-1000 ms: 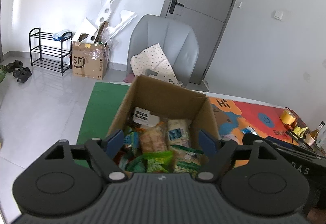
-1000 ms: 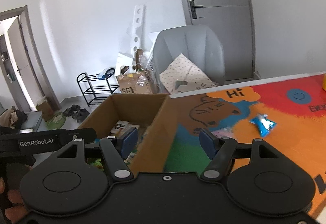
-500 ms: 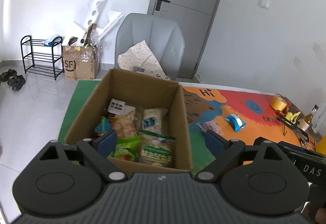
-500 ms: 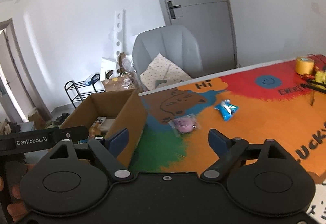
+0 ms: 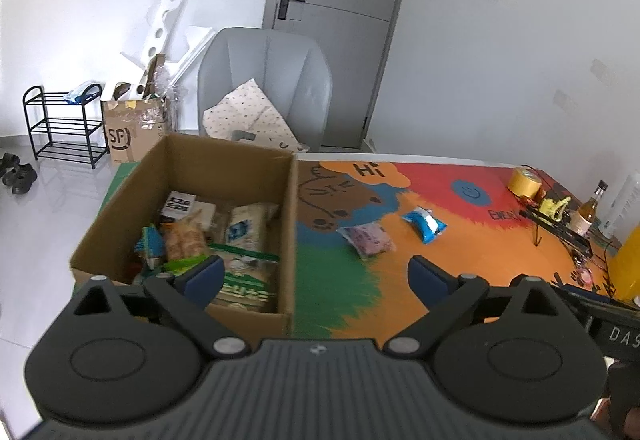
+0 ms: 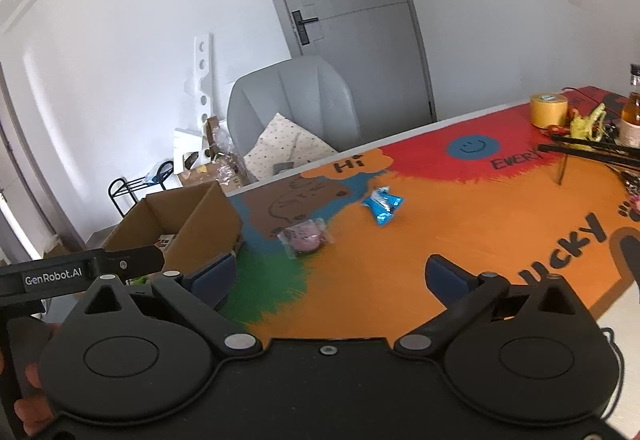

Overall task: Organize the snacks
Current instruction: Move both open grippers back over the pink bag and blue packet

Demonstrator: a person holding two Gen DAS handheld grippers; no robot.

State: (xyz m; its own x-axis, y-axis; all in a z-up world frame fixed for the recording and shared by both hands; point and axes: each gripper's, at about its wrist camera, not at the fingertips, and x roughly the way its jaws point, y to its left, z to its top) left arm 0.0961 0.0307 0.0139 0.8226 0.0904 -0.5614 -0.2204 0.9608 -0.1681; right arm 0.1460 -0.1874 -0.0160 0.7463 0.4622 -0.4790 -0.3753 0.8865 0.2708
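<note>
On the painted tabletop [image 6: 460,224], broad patches of orange, red, green and blue under cartoon lettering, matte and flat. At its left end, open cardboard box [image 5: 290,240], plain brown corrugated walls, flaps gone or folded away, already well stocked with crinkled snack packets [image 5: 240,236] in green, white and tan, lying loosely piled on one another. Judged from that load, most of the sorting done. Left outside on the table, two pieces only: pink snack pouch [image 6: 306,238], clear glossy film around something round and pale pink, close to the box's right wall but apart from it; and blue snack packet [image 6: 382,205], small, shiny foil, crimped ends, slightly farther out toward the red patch. Both flat on the surface, apart from each other, untouched by either tool. Probably the last two to go in.

Left gripper [image 5: 312,276] hanging over the box's near right corner, jaws opening wide, nothing between the blue pads. Right gripper [image 6: 332,274] above the green and orange paint, short of the pink pouch, jaws likewise opening, likewise empty. Far right edge: yellow tape roll [image 6: 548,110], squat and smooth.
</note>
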